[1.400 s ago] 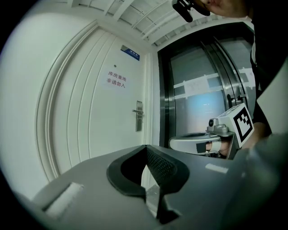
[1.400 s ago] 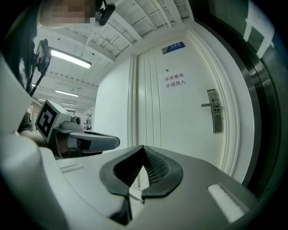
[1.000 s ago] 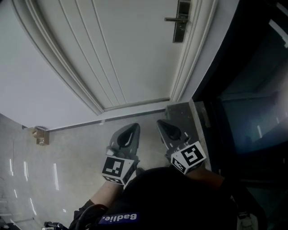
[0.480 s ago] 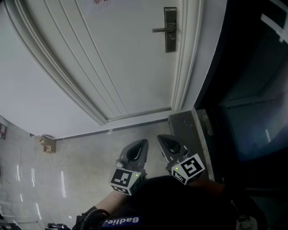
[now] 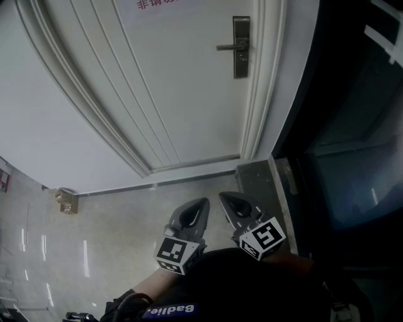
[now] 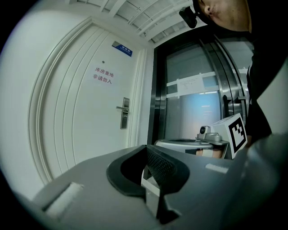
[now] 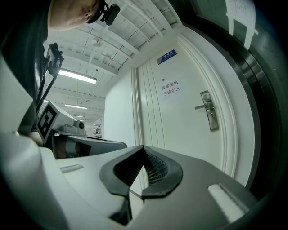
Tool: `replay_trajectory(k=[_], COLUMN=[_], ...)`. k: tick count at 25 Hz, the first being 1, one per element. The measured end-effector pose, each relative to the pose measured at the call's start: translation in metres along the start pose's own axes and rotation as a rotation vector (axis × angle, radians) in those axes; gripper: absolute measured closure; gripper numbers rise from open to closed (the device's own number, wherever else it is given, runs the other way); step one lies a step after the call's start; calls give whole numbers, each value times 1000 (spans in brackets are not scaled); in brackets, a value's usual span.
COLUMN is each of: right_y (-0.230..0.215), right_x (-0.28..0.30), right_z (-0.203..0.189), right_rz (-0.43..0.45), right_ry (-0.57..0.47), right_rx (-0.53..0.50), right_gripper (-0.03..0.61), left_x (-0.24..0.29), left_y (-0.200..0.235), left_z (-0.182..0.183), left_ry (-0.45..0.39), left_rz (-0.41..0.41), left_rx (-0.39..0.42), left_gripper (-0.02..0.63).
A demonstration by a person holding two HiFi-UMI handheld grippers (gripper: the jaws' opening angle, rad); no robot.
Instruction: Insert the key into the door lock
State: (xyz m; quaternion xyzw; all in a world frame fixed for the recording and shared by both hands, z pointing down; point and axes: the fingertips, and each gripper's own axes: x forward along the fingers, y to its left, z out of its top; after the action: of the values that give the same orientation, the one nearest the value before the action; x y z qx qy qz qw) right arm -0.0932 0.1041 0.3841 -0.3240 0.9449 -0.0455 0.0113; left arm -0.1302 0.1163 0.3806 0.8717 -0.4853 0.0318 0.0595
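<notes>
Big picture first: the white panelled door (image 5: 170, 88) fills most of the head view, with the dark glass frame (image 5: 352, 157) on its right and shiny floor (image 5: 113, 214) below. Both grippers hang low near my body, well short of the door. The left gripper (image 5: 201, 202) has its fingers closed right up. The right gripper (image 5: 223, 196) looks pinched together at the tips too. The lock plate (image 5: 241, 50) with its lever handle (image 5: 227, 46) sits high on the door's right edge, well apart from both tools. Honestly I can't make out a key in any view, so I can't say either one is carrying it.

What worries me: if the key is tiny and nipped at the tips, it could twist or slip on the way over, since it's a long reach to a small keyhole. Coming in off-angle would just scrape the plate.

Versus a second ago: the lock has dropped further into frame, red lettering (image 5: 154, 3) now shows at the top, and the left gripper has tucked in closer to the right.
</notes>
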Motion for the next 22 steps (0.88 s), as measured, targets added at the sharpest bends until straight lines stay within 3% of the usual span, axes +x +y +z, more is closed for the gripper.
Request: replay_trajectory(k=[22], right_y=[15], right_x=[7], right_z=[-7], right_rz=[14], right_ry=[22], right_rx=[-1], right_gripper=[575], left_x=[-8], left_y=[8], left_z=[-12], left_ry=[8], left_rz=[-5], left_rx=[-26], left_gripper=[594])
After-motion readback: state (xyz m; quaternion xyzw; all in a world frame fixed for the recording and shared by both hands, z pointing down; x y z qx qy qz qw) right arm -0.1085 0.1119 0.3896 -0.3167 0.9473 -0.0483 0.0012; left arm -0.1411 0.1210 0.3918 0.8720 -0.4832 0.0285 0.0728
